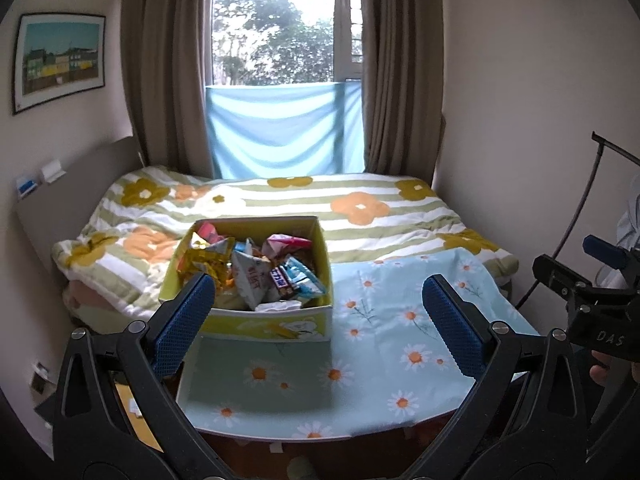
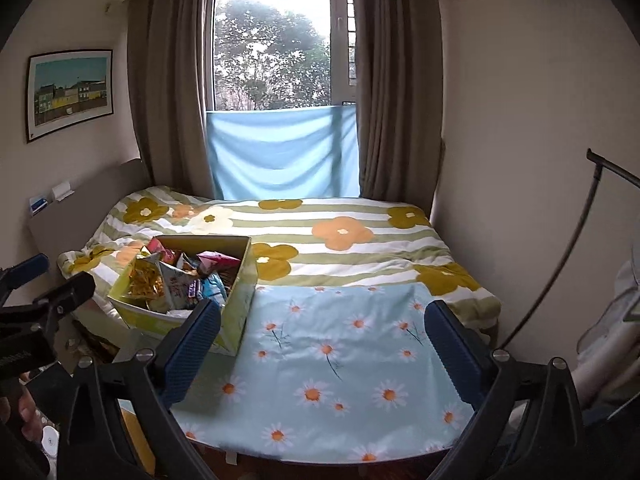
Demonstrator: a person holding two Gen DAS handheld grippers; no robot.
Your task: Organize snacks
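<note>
Yellow cardboard box heaped with crinkled snack packets.

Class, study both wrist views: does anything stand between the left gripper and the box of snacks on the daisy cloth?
Nothing visible does. The left gripper is open and empty, with the snack box directly ahead between its fingers. Only bare daisy cloth lies before it. The right gripper, also open, stays off to the side.

I am holding my right gripper with jaws spread wide over the daisy cloth; the snack box is sitting left, my left gripper showing beyond it.
</note>
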